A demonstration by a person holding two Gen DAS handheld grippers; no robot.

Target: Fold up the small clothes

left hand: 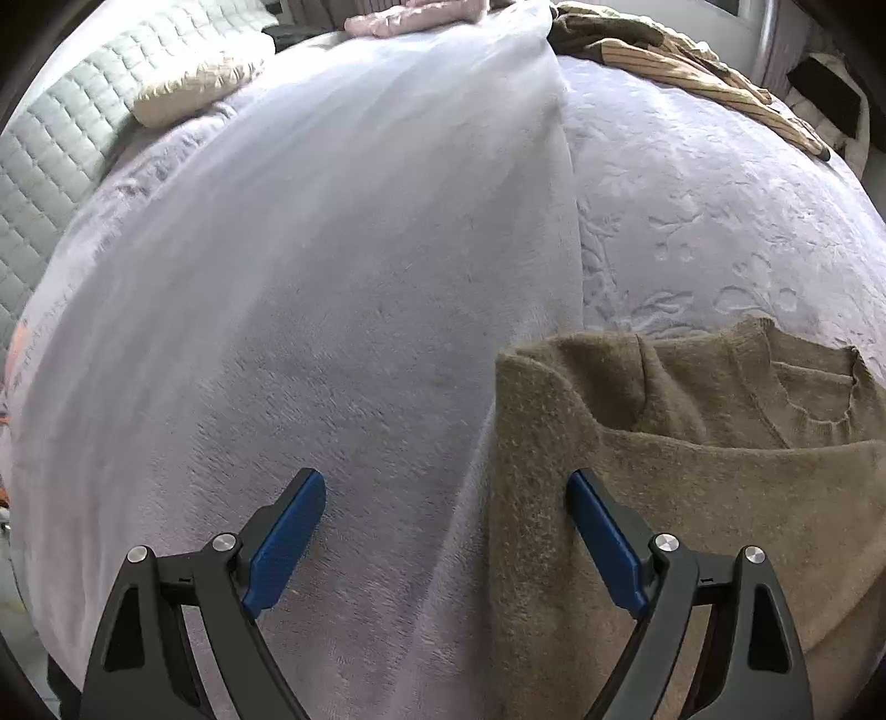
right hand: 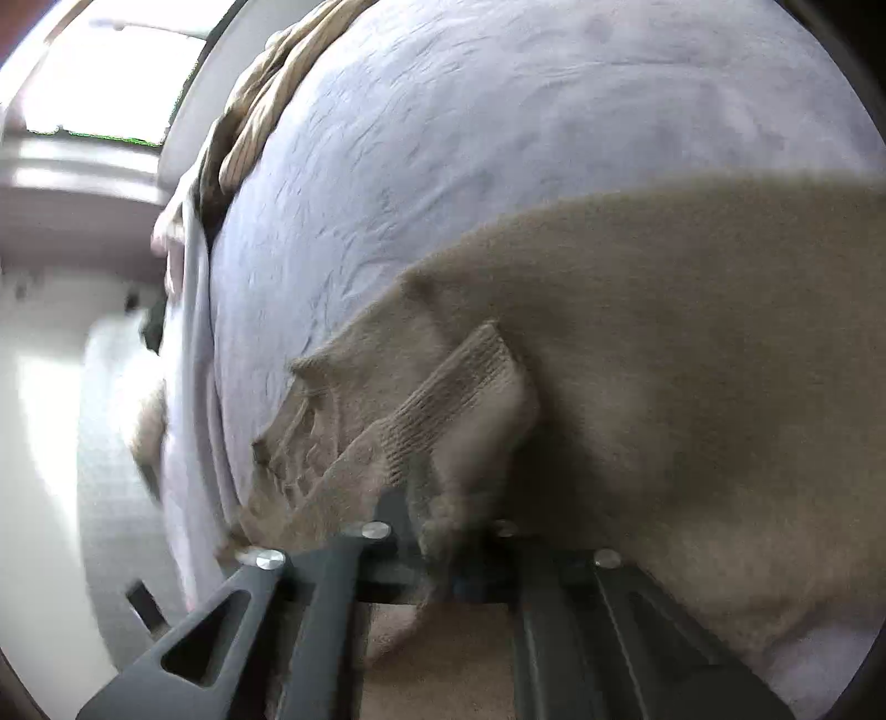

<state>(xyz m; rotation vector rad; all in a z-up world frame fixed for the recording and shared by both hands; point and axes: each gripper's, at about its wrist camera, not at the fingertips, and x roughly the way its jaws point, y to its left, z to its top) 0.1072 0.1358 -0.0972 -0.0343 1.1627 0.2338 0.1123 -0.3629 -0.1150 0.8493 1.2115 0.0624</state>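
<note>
Our left gripper (left hand: 446, 531) gapes wide, holding nothing, above the blanket (left hand: 332, 277). Our right gripper (right hand: 443, 559) is clamped tight on the brown sweater (right hand: 664, 360).

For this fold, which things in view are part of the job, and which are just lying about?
In the job:
- brown sweater
- right gripper, shut on its fabric
- left gripper, open

Lying about:
- cream cushion
- pink garment
- striped clothing
- quilted cover
</note>
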